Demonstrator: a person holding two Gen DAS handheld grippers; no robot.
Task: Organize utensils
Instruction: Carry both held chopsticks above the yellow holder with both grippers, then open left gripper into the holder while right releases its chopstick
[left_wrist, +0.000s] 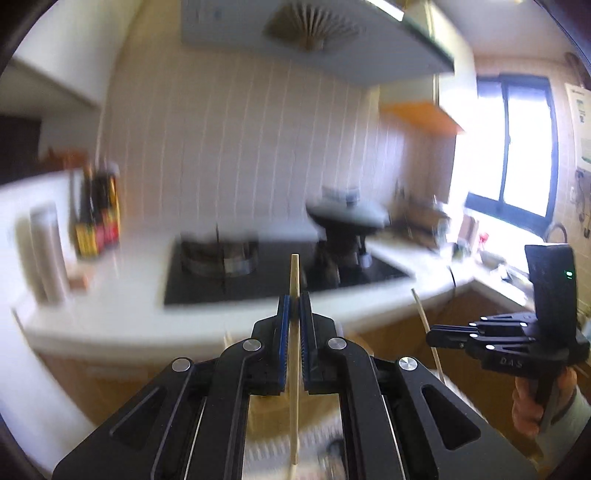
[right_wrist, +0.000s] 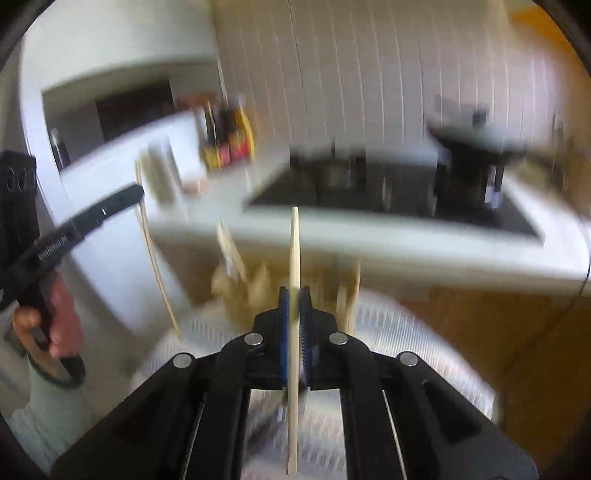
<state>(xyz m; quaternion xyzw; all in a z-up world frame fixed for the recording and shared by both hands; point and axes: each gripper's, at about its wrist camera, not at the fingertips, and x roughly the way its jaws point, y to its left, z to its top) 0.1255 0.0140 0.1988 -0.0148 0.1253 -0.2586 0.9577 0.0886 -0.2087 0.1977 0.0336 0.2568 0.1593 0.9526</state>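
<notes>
My left gripper is shut on a pale wooden chopstick that stands upright between its blue pads and sticks out above and below them. My right gripper is shut on a second wooden chopstick, also upright. The right gripper also shows at the right in the left wrist view, with its chopstick slanting through it. The left gripper shows at the left in the right wrist view, with its chopstick. Both are held in the air in front of the counter.
A white counter carries a black gas hob with a dark pot, sauce bottles and a steel canister. Below lies a blurred pale mesh surface with wooden utensils. A window is at the right.
</notes>
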